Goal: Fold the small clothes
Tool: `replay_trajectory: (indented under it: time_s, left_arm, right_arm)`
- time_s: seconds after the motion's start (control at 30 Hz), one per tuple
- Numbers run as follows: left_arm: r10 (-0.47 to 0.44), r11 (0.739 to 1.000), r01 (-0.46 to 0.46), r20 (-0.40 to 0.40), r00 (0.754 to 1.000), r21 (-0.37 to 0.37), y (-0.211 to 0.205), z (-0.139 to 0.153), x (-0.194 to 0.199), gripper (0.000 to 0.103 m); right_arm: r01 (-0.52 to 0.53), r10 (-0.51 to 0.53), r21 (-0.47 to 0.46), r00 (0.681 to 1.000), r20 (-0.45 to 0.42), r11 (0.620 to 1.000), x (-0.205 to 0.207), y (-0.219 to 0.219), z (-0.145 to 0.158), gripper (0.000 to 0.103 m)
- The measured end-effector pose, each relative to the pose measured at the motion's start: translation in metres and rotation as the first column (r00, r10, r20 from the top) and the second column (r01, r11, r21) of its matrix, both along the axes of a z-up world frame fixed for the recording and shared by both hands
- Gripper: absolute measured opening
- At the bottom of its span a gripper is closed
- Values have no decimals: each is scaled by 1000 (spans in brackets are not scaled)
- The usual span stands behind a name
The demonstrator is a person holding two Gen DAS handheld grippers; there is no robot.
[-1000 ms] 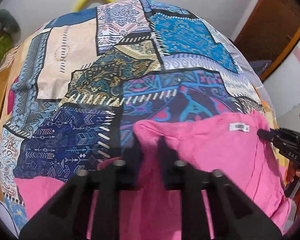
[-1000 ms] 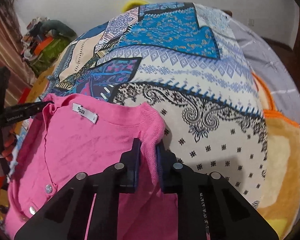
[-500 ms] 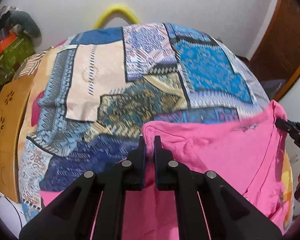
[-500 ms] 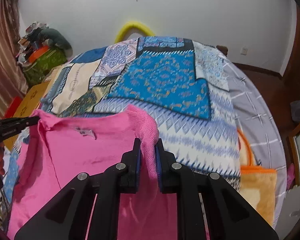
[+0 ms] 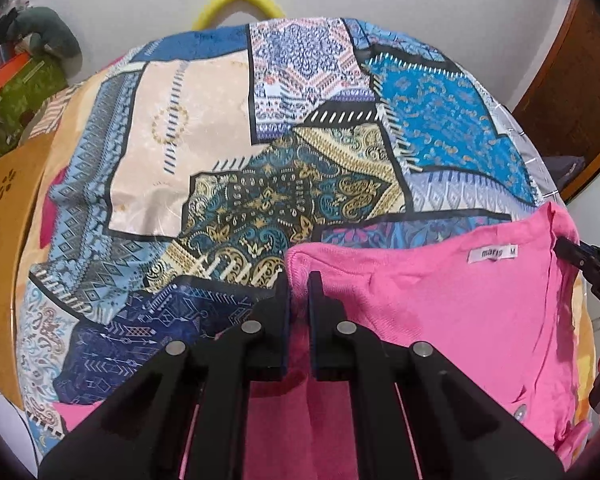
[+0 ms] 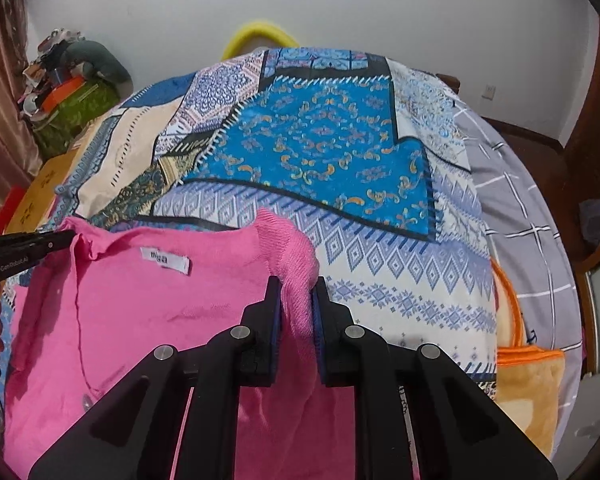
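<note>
Pink cardigan [image 5: 440, 320] collar-edge up, stretched sideways, corners pinched in left gripper [image 5: 298, 280] and right gripper [image 6: 296, 286] fingers.

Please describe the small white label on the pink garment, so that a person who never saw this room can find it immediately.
Start from the bed with the patchwork cover, then find the pink garment lying at its near end. The white label is sewn just below the garment's top edge, between its two upper corners. It is the only white patch with dark print on the plain pink fabric.
</note>
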State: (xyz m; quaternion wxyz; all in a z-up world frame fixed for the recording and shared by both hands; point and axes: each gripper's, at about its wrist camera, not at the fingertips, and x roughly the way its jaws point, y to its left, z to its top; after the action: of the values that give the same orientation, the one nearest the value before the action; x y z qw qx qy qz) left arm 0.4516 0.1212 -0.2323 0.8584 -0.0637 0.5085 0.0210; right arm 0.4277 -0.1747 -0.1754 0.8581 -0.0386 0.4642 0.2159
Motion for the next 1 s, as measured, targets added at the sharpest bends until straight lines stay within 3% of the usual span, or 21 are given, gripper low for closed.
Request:
replay_trajectory:
  time_s: [0.13, 0.33, 0.57, 0.73, 0.8, 0.87, 1.0]
  left_arm:
    - [9, 1000, -9, -14, 1000, 0, 2, -4, -2, 7]
    - [25, 1000, -25, -10, 1000, 11, 7, 10, -13, 10]
    - [50, 998, -52, 51, 997, 24, 19, 50, -49, 37]
    - [81, 997, -82, 95, 992, 9, 33, 82, -81, 42]
    - [97, 995, -100, 120, 988, 13, 40, 94, -96, 52]
    - [115, 993, -119, 145, 983, 23, 48, 102, -113, 55]
    - [127, 991, -133, 161, 979, 30, 67, 106, -143, 57]
  right_arm:
    - [1, -2, -28, 1000, -12, 1000, -3, 1, -2, 19]
    - [-14, 13, -61, 1000, -5, 998, -18, 5, 11, 38]
    - [-34, 36, -32, 998, 48, 999, -50, 8, 50, 45]
    - [-59, 60, -12, 993, 98, 998, -78, 14, 81, 49]
    - [-72, 73, -9, 991, 116, 997, -88, 17, 90, 50]
    - [-87, 88, -14, 987, 137, 996, -98, 22, 98, 52]
    - [-109, 109, -10, 978, 176, 994, -117, 35, 106, 54]
